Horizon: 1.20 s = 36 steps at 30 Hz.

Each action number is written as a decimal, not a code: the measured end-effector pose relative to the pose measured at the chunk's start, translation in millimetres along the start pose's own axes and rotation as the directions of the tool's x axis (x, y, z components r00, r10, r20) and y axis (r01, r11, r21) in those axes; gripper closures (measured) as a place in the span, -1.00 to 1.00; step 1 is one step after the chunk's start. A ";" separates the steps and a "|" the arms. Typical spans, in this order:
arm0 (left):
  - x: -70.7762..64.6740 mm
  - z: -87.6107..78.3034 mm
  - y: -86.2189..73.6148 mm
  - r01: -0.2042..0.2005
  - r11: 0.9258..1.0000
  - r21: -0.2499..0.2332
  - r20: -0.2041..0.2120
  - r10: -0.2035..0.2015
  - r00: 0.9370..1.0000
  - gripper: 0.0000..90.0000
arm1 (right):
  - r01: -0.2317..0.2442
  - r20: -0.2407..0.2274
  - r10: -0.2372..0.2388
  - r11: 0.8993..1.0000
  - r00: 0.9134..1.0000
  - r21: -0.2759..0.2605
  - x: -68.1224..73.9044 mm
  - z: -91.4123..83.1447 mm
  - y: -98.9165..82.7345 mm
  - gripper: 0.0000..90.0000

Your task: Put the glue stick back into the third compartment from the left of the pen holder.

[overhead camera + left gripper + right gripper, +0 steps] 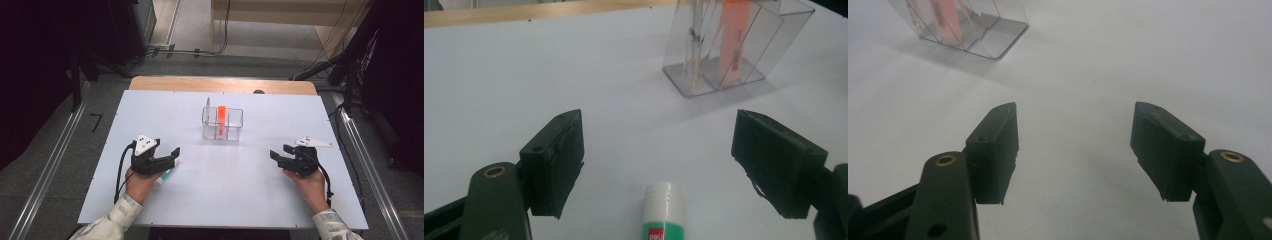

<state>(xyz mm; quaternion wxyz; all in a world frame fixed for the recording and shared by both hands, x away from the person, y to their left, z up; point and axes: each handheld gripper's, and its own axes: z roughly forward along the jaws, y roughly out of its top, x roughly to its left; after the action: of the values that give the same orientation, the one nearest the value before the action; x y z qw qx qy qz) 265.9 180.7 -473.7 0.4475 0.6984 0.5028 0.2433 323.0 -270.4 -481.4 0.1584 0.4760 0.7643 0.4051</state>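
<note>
A glue stick [663, 212] with a white cap and a green label lies on the white table [235, 170], below and between my left gripper's jaws, which do not touch it. In the high view the glue stick [165, 175] pokes out from under my left gripper [166, 155], which is open at the table's left. A clear plastic organizer [222, 123] with compartments stands at the middle back; an orange marker [221, 115] and a thin pen [208, 107] stand upright in it. My right gripper [281, 152] hovers open over bare table at the right, nothing between its jaws.
The organizer [734, 45] stands ahead and to the right in the left gripper view, and at the upper left [968, 25] in the right gripper view. A wooden strip [222, 84] runs along the table's far edge. Dark equipment and cables lie on the floor beyond.
</note>
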 end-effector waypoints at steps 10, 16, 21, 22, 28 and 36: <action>2.5 -5.9 -10.8 -0.003 1.000 0.024 -0.015 0.004 1.000 -0.53 | 0.002 -0.002 -0.002 1.000 1.000 -0.001 0.6 0.5 0.4 -0.23; 3.5 -9.6 -15.5 -0.004 0.999 0.037 -0.020 0.005 1.000 -0.53 | -0.002 0.001 0.002 1.000 1.000 -0.003 0.2 -0.2 0.4 -0.23; 4.2 -11.7 -19.6 -0.004 0.999 0.046 -0.027 0.006 1.000 -0.53 | -0.003 0.002 0.003 1.000 1.000 -0.005 0.2 -0.8 0.5 -0.23; 4.2 -11.7 -20.7 -0.004 0.999 0.046 -0.028 0.006 1.000 -0.53 | -0.002 0.001 0.002 1.000 1.000 -0.005 0.0 -0.9 0.5 -0.24; 4.2 -11.5 -25.7 -0.009 0.998 0.069 -0.046 0.012 0.999 -0.58 | -0.003 0.005 0.003 1.000 1.000 -0.003 0.0 -0.8 0.4 -0.26; 4.7 -11.1 -30.2 -0.010 0.995 0.101 -0.055 0.016 0.998 -0.62 | -0.002 0.008 0.002 1.000 1.000 -0.002 -1.2 -0.9 0.1 -0.28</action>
<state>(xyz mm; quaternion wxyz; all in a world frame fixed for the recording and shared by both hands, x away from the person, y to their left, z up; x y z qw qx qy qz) 244.2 192.1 -495.1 0.3961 0.7163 0.5220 0.2399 323.1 -271.8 -480.9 0.1614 0.4782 0.7628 0.4043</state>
